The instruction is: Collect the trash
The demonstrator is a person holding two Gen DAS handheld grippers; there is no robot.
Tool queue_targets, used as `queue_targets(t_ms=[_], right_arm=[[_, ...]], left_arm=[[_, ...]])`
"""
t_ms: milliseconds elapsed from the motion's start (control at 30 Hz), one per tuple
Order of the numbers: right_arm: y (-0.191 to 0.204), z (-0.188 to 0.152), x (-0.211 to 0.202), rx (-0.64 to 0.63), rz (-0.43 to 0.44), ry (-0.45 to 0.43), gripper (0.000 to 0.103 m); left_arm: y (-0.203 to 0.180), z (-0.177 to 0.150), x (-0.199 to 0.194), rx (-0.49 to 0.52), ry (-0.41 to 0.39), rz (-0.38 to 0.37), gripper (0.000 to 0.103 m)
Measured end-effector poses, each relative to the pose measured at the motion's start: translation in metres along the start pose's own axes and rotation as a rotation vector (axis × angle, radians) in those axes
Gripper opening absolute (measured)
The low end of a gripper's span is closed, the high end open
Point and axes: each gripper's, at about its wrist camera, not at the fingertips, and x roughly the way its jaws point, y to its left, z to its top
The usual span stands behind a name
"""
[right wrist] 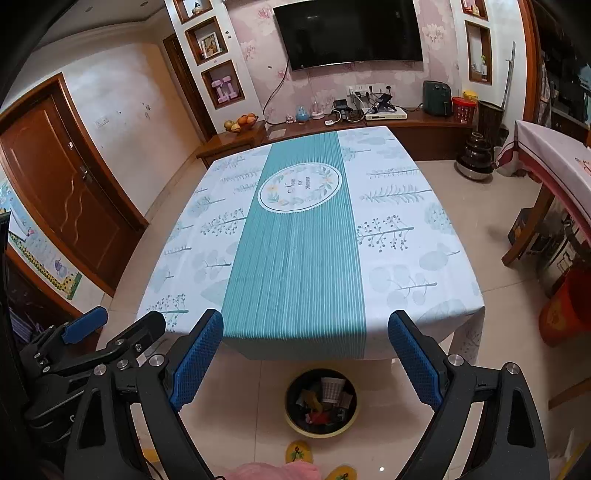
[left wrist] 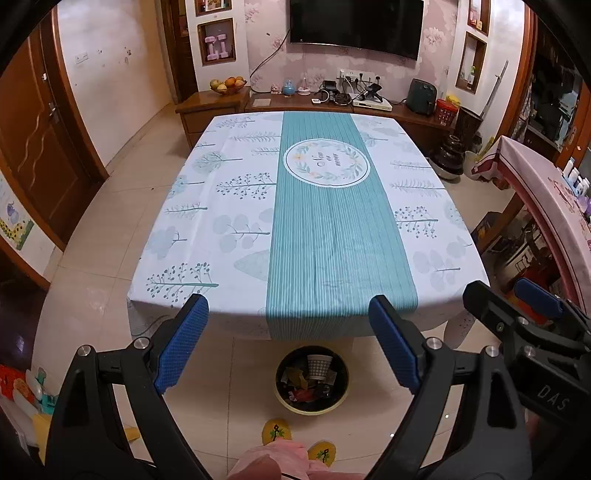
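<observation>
Bin [left wrist: 311, 380] beneath tablecloth [left wrist: 240, 221] edge

Both wrist views above table [left wrist: 332, 221], forward.

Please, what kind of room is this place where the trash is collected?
Most likely a living or dining room in a home. A wall-mounted television hangs above a low wooden cabinet with a fruit bowl, a table wears a printed cloth, and a small trash bin stands on the tiled floor.
</observation>
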Motion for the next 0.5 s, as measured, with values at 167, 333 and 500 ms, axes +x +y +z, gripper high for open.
queue_targets(t_ms=[167,333,500], right_arm=[[0.000,0.000,-0.003,0.003,-0.005,-0.014,0.092],[0.001,-0.001,-0.009,-0.005,-0.014,-0.033,0.092],[0.002,-0.001,-0.013,-0.009,-0.023,-0.045,0.092]], left_arm=[[0.000,0.000,-0.003,0.004,-0.008,-0.005,0.087],[-0.001,0.000,-0.006,0.006,-0.018,-0.006,0.087],[-0.001,0.000,-0.006,0.005,-0.017,-0.008,0.087]])
